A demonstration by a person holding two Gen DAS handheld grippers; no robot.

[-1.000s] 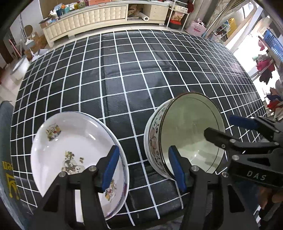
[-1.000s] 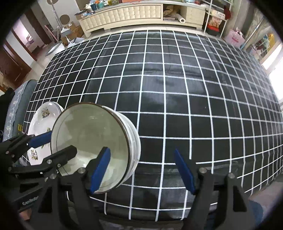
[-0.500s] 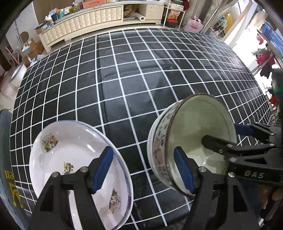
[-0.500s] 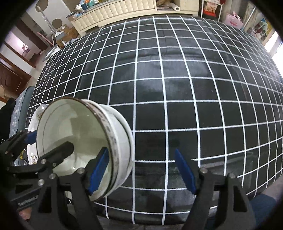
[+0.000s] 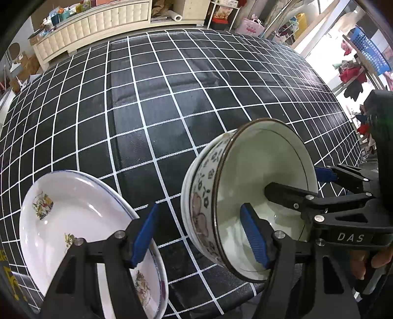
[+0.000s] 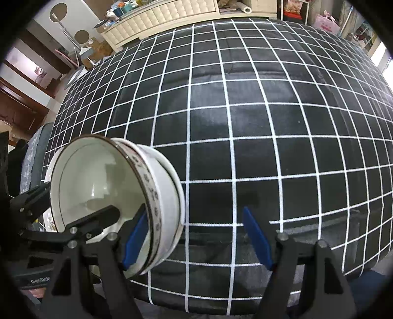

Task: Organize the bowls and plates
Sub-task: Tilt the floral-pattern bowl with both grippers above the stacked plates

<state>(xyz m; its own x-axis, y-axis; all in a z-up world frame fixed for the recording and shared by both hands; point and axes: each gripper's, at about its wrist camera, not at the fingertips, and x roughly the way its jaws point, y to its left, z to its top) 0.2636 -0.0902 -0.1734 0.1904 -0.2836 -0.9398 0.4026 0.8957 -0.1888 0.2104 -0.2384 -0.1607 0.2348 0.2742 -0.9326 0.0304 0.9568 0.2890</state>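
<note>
Two nested white bowls with a floral band (image 5: 248, 196) sit tilted on edge near the table's front, mouth toward the right; they also show in the right wrist view (image 6: 115, 196). A stack of white flowered plates (image 5: 73, 225) lies left of them. My left gripper (image 5: 199, 235) is open, its left finger over the plates' rim and its right finger inside the bowl. My right gripper (image 6: 194, 240) is open, its left finger at the bowls' outer wall. Each gripper's finger reaches into the bowl from its side.
The table wears a black cloth with a white grid (image 6: 245, 122). A long cream sideboard (image 5: 98, 22) stands beyond the far edge. Shelves and a blue basket (image 5: 371, 49) are at the right. A grey chair (image 6: 36, 157) is at the table's left.
The bowls have been tipped up further and lifted slightly. Both grippers moved closer in around them and stayed open. The plates have not moved.
</note>
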